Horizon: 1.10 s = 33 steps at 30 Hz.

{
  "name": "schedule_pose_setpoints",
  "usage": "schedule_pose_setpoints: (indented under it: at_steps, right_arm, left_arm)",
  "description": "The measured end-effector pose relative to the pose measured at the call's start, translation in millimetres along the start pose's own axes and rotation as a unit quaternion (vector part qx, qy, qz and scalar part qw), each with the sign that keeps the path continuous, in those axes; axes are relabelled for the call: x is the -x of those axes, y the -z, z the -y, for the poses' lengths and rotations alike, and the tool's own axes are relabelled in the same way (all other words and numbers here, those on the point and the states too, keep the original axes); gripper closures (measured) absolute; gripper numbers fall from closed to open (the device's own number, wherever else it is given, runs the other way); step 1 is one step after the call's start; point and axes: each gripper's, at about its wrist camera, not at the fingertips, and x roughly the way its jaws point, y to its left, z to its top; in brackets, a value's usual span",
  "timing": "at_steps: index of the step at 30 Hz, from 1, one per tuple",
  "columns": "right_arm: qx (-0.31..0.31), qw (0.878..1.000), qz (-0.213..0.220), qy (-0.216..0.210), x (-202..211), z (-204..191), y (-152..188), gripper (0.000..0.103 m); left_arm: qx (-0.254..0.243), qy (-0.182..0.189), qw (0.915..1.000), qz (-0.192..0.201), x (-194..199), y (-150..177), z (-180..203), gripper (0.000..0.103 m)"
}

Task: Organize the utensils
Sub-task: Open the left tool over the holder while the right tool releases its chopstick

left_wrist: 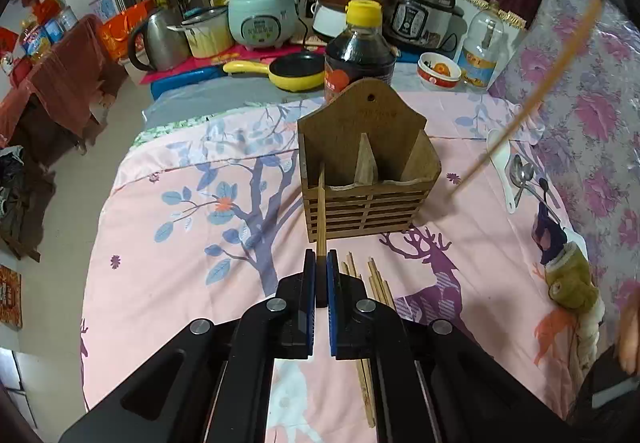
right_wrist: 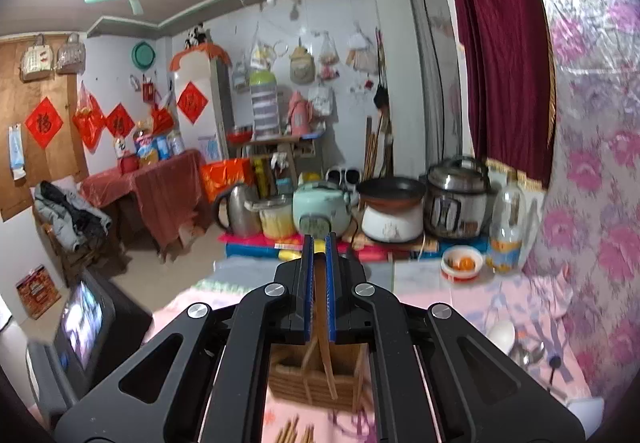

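A pink tree-and-deer printed cloth [left_wrist: 180, 243] covers the worktop; cookers crowd its far end. The left tongs [left_wrist: 321, 255] clench one wooden chopstick [left_wrist: 321, 211] before the slatted wooden utensil holder [left_wrist: 368, 179]. The right tongs [right_wrist: 319, 243] clench another chopstick [right_wrist: 320, 307].

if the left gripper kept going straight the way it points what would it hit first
Probably the wooden holder. The left gripper, shut on a chopstick, points at the holder's near left corner, and the chopstick tip would touch first. Depth is hard to judge here.
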Motion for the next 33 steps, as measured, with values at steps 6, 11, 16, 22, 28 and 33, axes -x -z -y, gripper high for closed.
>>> schedule_pose_setpoints:
  at_steps: [6, 11, 16, 22, 28, 33]
  right_arm:
    - [0.004, 1.0, -0.007, 0.019, -48.9, 0.1, 14.8, 0.097]
    - [-0.027, 0.996, -0.08, 0.013, -68.8, 23.1, 49.2, 0.091]
    - [-0.058, 0.995, -0.086, 0.013, -37.6, 50.9, 63.9, 0.083]
    - [-0.056, 0.996, -0.068, 0.036, 18.9, 66.5, 93.7, 0.046]
    - [-0.064, 0.994, -0.073, 0.047, 47.8, 79.3, 134.7, 0.039]
    - [-0.113, 0.987, -0.113, 0.024, 33.3, 94.9, 165.9, 0.039]
  left_arm:
    - [0.006, 0.01, 0.9999, 0.01, -9.4, -12.7, -0.3, 0.096]
    - [0.036, 0.012, 0.9979, 0.053, -2.9, -10.2, -8.4, 0.032]
    - [0.062, -0.005, 0.993, 0.1, 17.9, -0.2, -20.4, 0.022]
    - [0.067, 0.006, 0.9925, 0.102, 20.1, 40.6, -28.9, 0.018]
    - [0.019, -0.049, 0.9956, 0.077, 2.9, 61.9, -19.3, 0.018]
    - [0.04, -0.051, 0.9968, 0.047, -18.7, 26.7, -29.3, 0.019]
